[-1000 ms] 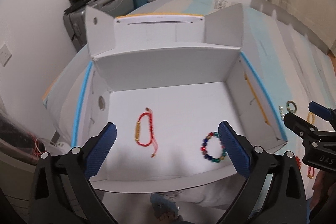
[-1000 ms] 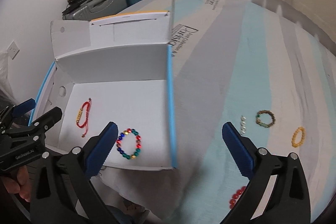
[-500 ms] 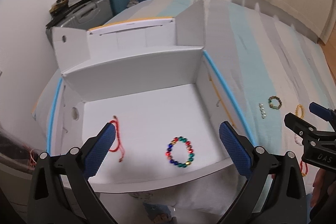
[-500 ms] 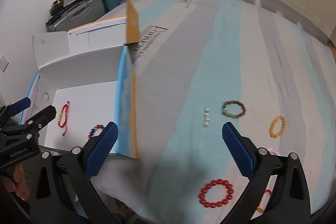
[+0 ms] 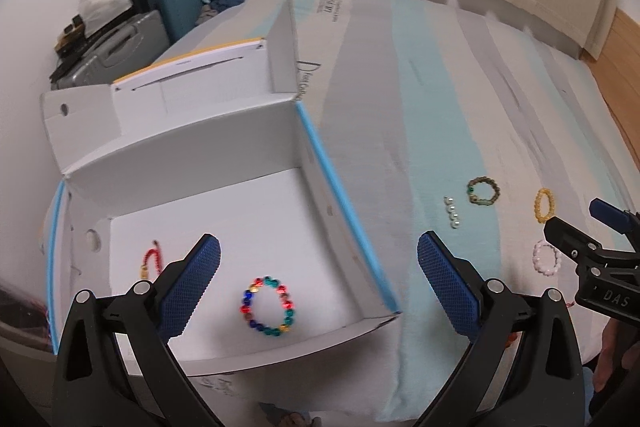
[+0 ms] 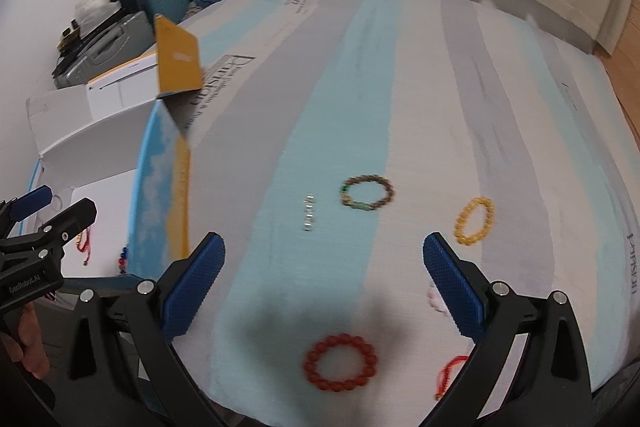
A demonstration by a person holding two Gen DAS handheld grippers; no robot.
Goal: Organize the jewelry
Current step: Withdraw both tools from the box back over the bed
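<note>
Both cameras have swung off the box (image 5: 192, 147) toward the bed, where the red bracelet (image 6: 340, 357) lies at six o'clock between the right claw's (image 6: 322, 269) spread, empty fingers.

White box (image 5: 208, 155), multicolour bracelet (image 5: 267, 307), red bracelet (image 6: 340, 362), blue-grey striped sheet (image 6: 340, 99)

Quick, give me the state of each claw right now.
Left claw: open, holding nothing, over the box.
Right claw: open, holding nothing, over the bed.
</note>
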